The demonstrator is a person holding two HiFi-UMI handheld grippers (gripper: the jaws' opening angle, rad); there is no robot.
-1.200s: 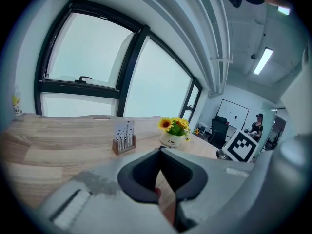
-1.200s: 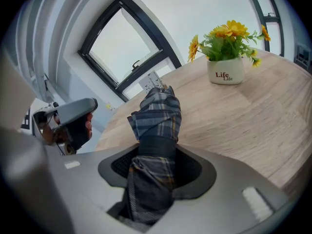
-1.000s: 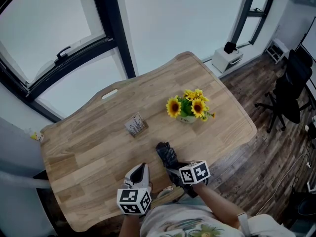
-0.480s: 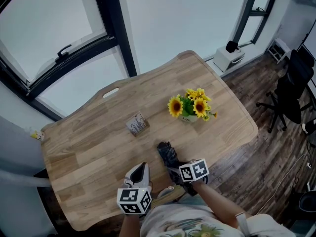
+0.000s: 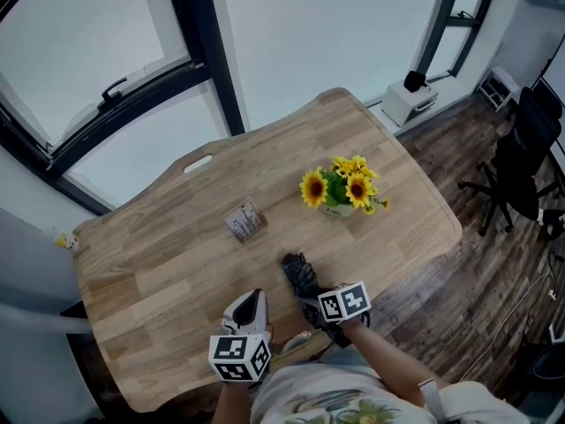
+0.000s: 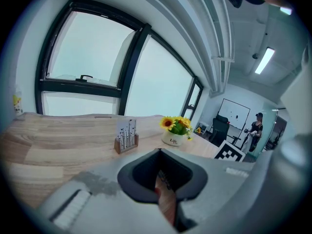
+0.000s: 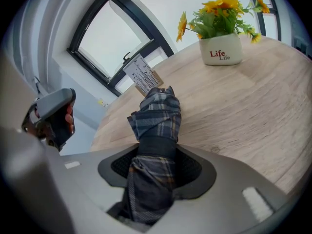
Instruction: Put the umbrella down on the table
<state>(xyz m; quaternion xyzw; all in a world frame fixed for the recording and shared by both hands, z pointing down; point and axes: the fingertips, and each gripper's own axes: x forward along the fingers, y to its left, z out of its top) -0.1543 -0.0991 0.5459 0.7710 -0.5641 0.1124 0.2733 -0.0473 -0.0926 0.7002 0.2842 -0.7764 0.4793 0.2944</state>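
A folded dark plaid umbrella [image 5: 300,277] [image 7: 156,116] runs between the jaws of my right gripper [image 5: 322,300] [image 7: 157,167], which is shut on it near the front edge of the wooden table [image 5: 159,254]. The umbrella's free end points out over the tabletop and lies low over the wood; I cannot tell whether it touches. My left gripper [image 5: 247,312] [image 6: 161,179] hovers just to the left at the table's near edge. Its jaws are together with only a thin slit between them and hold nothing. It also shows in the right gripper view as the left gripper [image 7: 53,116].
A white pot of sunflowers [image 5: 342,191] [image 7: 220,50] stands beyond the umbrella to the right. A small card holder [image 5: 243,223] [image 7: 142,77] sits mid-table. Large windows lie behind the table. A black office chair [image 5: 521,166] and a white box [image 5: 406,102] are on the floor at right.
My right gripper has sunk a little towards the table with the umbrella in it. The left gripper has kept still.
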